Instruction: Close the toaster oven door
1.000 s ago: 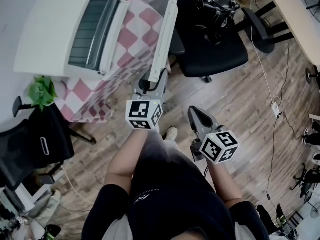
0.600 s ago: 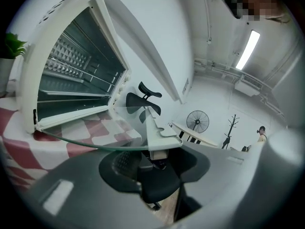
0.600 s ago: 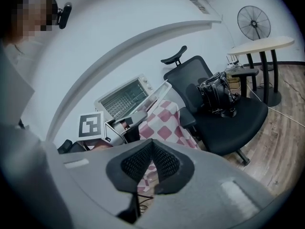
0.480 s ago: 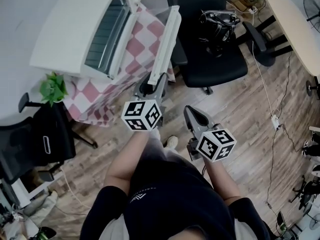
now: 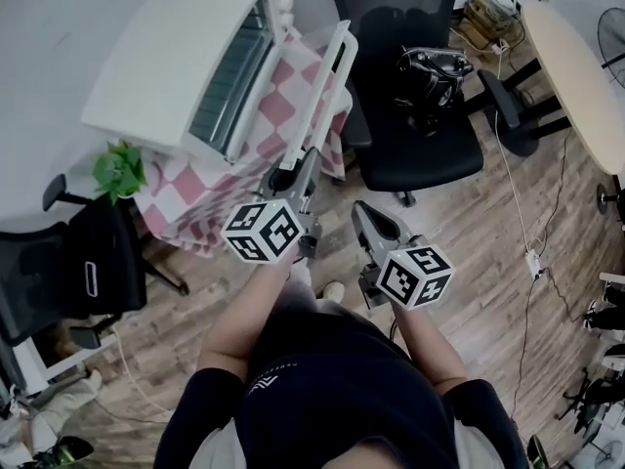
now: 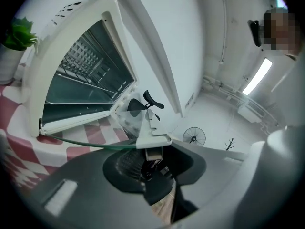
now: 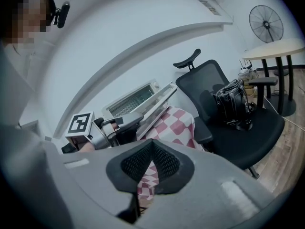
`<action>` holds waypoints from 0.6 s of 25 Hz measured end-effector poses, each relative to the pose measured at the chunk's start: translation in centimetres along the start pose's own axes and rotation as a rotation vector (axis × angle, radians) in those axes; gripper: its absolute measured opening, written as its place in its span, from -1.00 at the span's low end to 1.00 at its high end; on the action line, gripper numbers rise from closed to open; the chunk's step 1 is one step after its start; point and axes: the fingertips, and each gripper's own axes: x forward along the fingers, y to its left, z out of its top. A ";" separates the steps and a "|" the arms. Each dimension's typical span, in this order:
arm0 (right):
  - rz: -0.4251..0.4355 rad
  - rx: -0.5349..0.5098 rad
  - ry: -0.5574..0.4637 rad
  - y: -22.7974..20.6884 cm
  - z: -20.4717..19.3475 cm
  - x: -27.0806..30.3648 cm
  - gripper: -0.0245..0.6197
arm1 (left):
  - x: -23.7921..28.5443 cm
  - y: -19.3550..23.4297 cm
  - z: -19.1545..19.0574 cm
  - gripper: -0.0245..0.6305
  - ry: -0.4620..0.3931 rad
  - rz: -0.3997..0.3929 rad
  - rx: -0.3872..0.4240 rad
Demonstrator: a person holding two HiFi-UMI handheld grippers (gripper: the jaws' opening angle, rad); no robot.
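A white oven (image 5: 161,62) is set at the far left on a pink-and-white checked cloth (image 5: 186,218), with its open front turned to the right. Wire racks (image 6: 83,63) are seen inside the dark cavity. The door (image 5: 317,125) is swung down from the lower front edge and lies about level, fully open. It is made of a clear glass pane (image 5: 291,101), through which the cloth is seen, and is framed in white. A long white bar (image 5: 335,62) runs along its free edge, to the right of the oven.
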 end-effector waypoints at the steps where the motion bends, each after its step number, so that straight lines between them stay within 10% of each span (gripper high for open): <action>1: 0.008 -0.005 0.001 0.2 0.2 0.3 -0.92 | -0.1 0.0 0.4 -0.54 -0.009 -0.004 -0.016; 15: 0.107 -0.067 0.022 2.8 3.0 3.8 -0.92 | -2.4 1.1 7.9 -0.47 -0.217 -0.007 -0.134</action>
